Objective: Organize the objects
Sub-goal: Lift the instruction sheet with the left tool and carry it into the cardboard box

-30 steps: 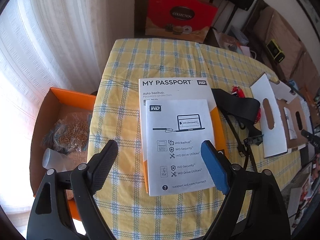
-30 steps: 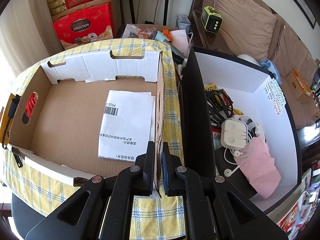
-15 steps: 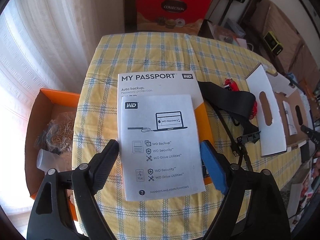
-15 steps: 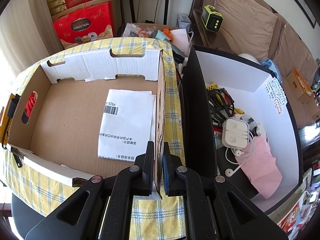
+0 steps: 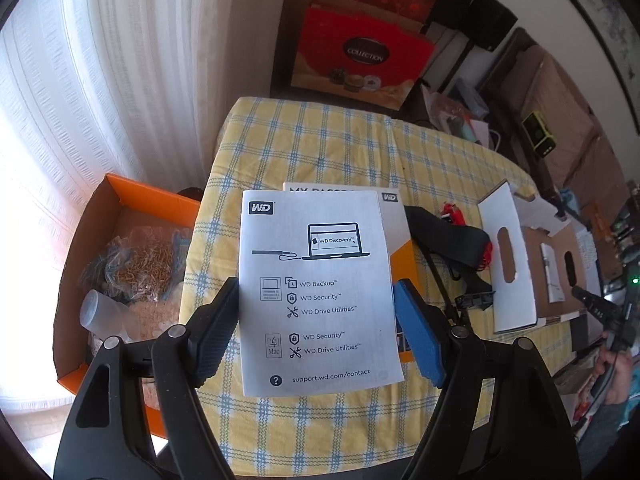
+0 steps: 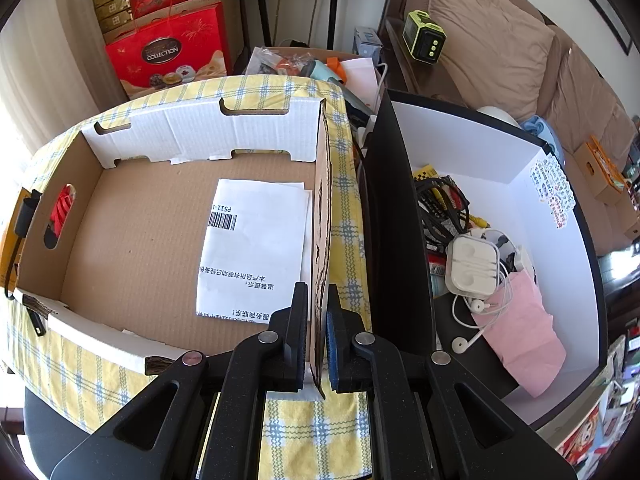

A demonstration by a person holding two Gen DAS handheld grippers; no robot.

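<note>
- Holding the WD leaflet [image 5: 316, 288] by its two long edges, the left gripper [image 5: 316, 332] has the sheet pinched across its width, one pad on each side, and the paper appears lifted clear of the checked tablecloth [image 5: 320, 140].
- The leaflet's long axis runs near-to-far, straight out along the fingers, so its far end sticks well beyond the pads while its near end hangs between the arms.
- Under its far edge the My Passport box [image 5: 394, 220] lies on the cloth, mostly covered by the sheet.
- To the right, past a black strap [image 5: 448, 236], stands the open cardboard tray [image 6: 152, 248], with one printed sheet [image 6: 256, 248] already flat on its floor.
- The right gripper [image 6: 318, 332] is clenched on the tray's right wall [image 6: 323, 216], one finger inside, one outside, seemingly steadying it.
- My reading: the leaflet is bound for the tray, which lies to the right of the left gripper; the left hand carries it there and the right hand only holds the tray.
- The risk is that the thin sheet bows or slips in so light an edge grip.
</note>
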